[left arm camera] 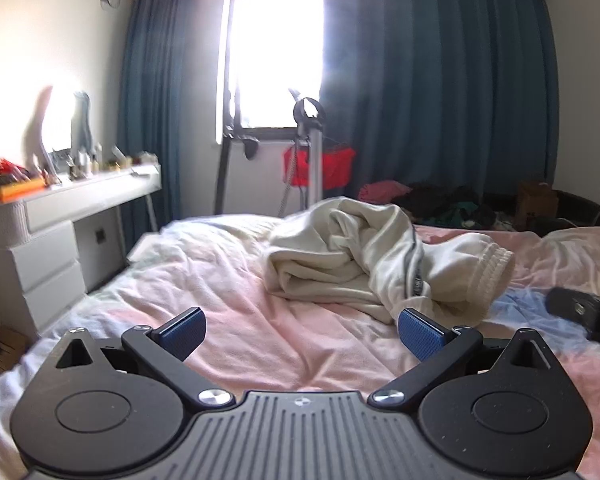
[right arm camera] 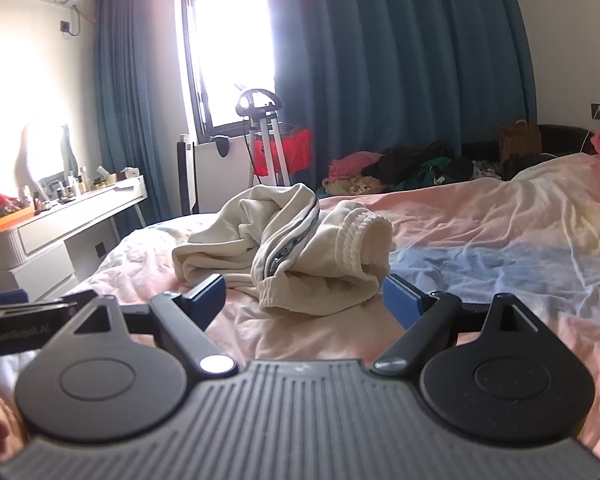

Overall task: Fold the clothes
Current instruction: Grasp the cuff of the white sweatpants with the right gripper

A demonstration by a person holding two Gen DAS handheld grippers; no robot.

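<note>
Left wrist view. Left gripper [left arm camera: 302, 334] low over the bed [left arm camera: 204, 280], blue pads [left arm camera: 420, 334] spread wide apart, nothing held between them. Just past the pads and a bit to the right, a cream garment [left arm camera: 364, 260] lay in a crumpled heap on the pink sheet — bunched, not folded, with a ribbed cuff [left arm camera: 494, 270] sticking out on its right side. Right pad close to the near edge of the heap; touching or not, could not tell. Off to the far right, part of the right gripper [left arm camera: 588, 314], dark and blurry. Far to the left, a white desk [left arm camera: 60, 216] with small bottles and clutter. Straight ahead, far back, a bright window [left arm camera: 276, 44] with blue curtains [left arm camera: 440, 88] beside it.

Right wrist view. Right gripper [right arm camera: 304, 300] also spread wide, nothing pinched. Same cream garment [right arm camera: 284, 240] sat right in front, between the two pads and a little beyond them, with a dark patterned stripe [right arm camera: 288, 248] running down one fold and the ribbed cuff [right arm camera: 368, 232] to the right. At the left edge, a piece of the left gripper [right arm camera: 24, 320]. Far back beyond the heap, a pile of dark and pink clothes [right arm camera: 412, 166] — well apart from the cream one.
</note>
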